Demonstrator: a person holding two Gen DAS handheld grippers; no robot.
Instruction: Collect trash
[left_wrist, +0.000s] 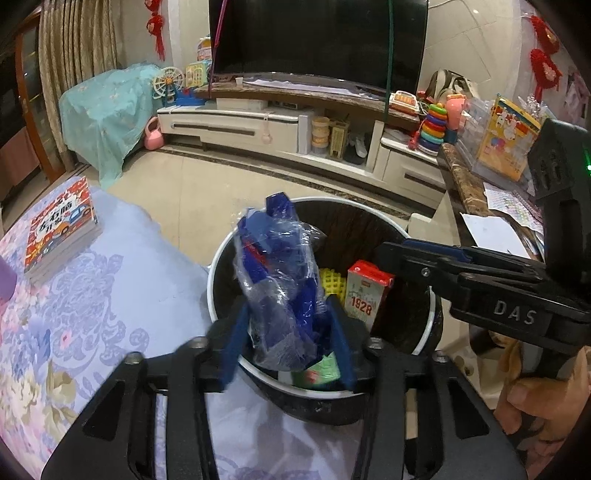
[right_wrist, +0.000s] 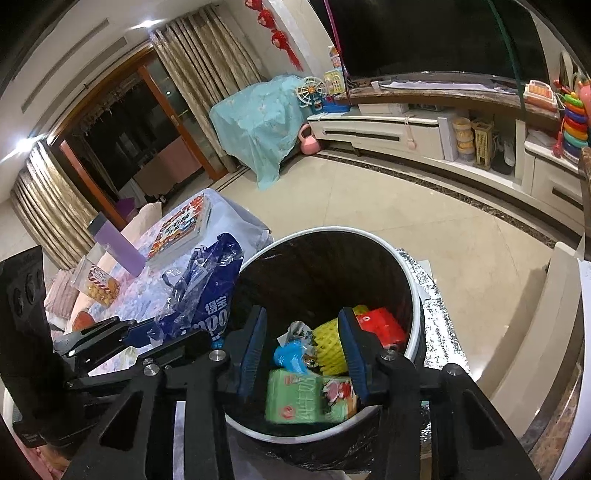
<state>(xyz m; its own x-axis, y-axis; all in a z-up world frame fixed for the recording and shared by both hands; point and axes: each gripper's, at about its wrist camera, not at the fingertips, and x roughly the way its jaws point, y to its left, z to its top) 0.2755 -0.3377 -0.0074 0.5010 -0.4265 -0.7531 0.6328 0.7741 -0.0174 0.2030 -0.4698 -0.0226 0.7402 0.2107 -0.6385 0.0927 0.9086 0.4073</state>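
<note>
My left gripper is shut on a crumpled blue and clear plastic wrapper and holds it over the near rim of the round black trash bin. The wrapper also shows in the right wrist view, beside the bin's left rim. My right gripper is open and empty above the bin; it also shows in the left wrist view. In the bin lie a green packet, a yellow foam net, a red carton and a blue scrap.
A table with a floral cloth stands left of the bin, with a stack of books, a purple box and a snack bag. A marble counter with papers is at right. The TV cabinet is behind.
</note>
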